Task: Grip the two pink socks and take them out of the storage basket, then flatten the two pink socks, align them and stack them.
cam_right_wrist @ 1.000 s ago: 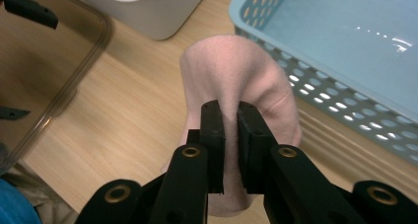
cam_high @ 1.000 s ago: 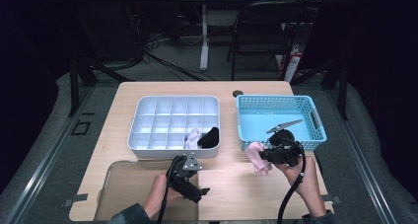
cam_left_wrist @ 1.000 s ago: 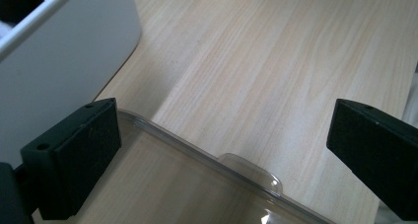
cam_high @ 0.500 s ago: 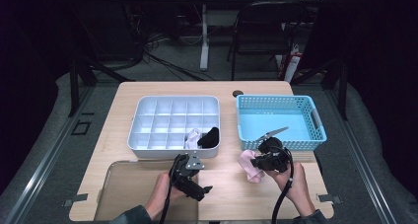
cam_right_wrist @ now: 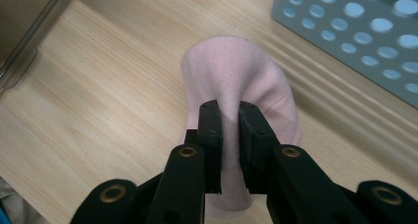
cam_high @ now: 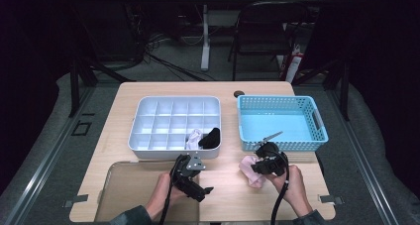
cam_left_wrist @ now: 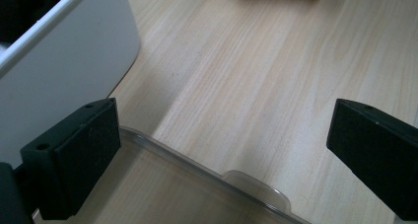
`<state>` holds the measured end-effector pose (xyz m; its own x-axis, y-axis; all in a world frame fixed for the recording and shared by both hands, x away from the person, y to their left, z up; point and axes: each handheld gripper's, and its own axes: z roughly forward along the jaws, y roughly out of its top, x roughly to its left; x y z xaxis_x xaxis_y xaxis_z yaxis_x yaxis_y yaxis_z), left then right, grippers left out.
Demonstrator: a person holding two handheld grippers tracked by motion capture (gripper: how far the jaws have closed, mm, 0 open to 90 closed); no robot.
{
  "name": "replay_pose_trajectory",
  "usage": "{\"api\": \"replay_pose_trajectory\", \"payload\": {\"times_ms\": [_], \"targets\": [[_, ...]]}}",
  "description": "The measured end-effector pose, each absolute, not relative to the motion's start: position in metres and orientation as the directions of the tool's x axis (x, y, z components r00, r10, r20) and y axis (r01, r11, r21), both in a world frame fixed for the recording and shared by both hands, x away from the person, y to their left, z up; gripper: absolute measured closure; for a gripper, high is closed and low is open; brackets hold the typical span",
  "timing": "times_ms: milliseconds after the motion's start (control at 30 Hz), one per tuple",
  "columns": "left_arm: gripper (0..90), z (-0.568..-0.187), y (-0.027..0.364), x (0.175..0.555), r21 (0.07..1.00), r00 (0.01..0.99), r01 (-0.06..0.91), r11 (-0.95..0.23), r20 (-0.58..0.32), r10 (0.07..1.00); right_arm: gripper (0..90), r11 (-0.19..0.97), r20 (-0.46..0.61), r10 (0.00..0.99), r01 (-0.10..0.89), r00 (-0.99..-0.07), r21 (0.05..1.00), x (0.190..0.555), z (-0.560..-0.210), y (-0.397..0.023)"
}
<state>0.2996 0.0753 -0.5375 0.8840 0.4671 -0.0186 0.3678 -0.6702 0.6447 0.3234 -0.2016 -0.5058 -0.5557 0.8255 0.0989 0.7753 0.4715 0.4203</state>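
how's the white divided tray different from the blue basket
The white divided tray is split into small compartments and solid-walled; the blue basket is one open space with perforated walls. The tray holds a black item and a pale one in its front row; the basket looks empty. Both are rectangular and sit side by side on the table.

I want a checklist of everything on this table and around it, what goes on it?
Surface: light wooden table, bare between the containers.
Job's things: soft pink sock pinched in a fold; blue plastic basket; white divided tray holding a pale sock and a black sock.
Clutter: clear plastic lid at the near edge.
Grippers: right gripper shut on the pink sock; left gripper open, over the lid's edge.
Cables: black cable trailing from the right gripper.
Surroundings: dark room, folding chair, floor wires.
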Motion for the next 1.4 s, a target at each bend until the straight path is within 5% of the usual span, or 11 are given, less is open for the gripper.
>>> {"api": "replay_pose_trajectory", "payload": {"times_ms": [300, 533, 800, 1200, 1400], "targets": [[0.3, -0.539, 0.074, 0.299, 0.634, 0.887, 0.366, -0.681, -0.015, 0.462, 77.8, 0.449, 0.105, 0.847, 0.807, -0.521, 0.384, 0.327, -0.523, -0.196], [0.2, -0.539, 0.076, 0.3, 0.638, 0.886, 0.366, -0.677, -0.016, 0.464, 55.0, 0.454, 0.157, 0.828, 0.807, -0.538, 0.377, 0.331, -0.516, -0.207], [0.2, -0.539, 0.077, 0.301, 0.634, 0.886, 0.366, -0.681, -0.013, 0.463, 58.1, 0.384, 0.141, 0.86, 0.804, -0.49, 0.454, 0.328, -0.505, -0.226], [0.2, -0.54, 0.076, 0.301, 0.621, 0.889, 0.363, -0.695, -0.008, 0.457, 58.8, 0.396, 0.101, 0.884, 0.846, -0.456, 0.357, 0.338, -0.536, -0.224], [0.2, -0.541, 0.076, 0.301, 0.619, 0.889, 0.362, -0.697, -0.006, 0.457, 75.7, 0.381, 0.122, 0.885, 0.849, -0.449, 0.366, 0.338, -0.54, -0.227]]}}
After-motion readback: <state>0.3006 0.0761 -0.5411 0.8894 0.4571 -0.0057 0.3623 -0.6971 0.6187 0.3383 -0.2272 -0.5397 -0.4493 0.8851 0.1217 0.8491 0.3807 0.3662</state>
